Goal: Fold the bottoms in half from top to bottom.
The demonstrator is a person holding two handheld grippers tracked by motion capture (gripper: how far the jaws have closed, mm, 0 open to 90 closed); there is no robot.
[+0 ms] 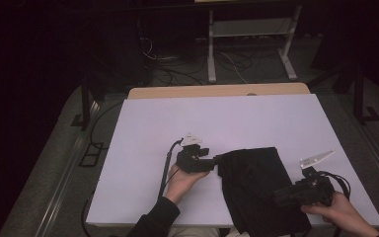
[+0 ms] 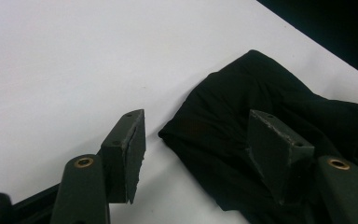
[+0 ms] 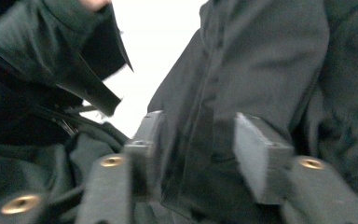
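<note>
Item: 1 black garment, folded or bunched, laid on the white surface at the near right, its near edge reaching the surface's front edge.

Handling, as judged: soft, limp and light; no stiffness, so it is expected to sag and drape when lifted. Slipping is unlikely, but a thin pinch may catch 1 layer and leave the rest behind. A hold is best taken at an edge or corner, with all layers gathered between the pads.

Left hand-held gripper: jaws released and standing apart, 1 beside the cloth on the bare surface and 1 over its left edge; nothing is pinched.

Right hand-held gripper: over the garment's near right part. Its jaws are parted, with a fold of cloth between them; they appear not to press on it.

Views compared: the garment's outline and both hands are given by the high view. The rounded left corner is given by the left gripper view. The fold between the jaws is given by the right gripper view, blurred.
</note>
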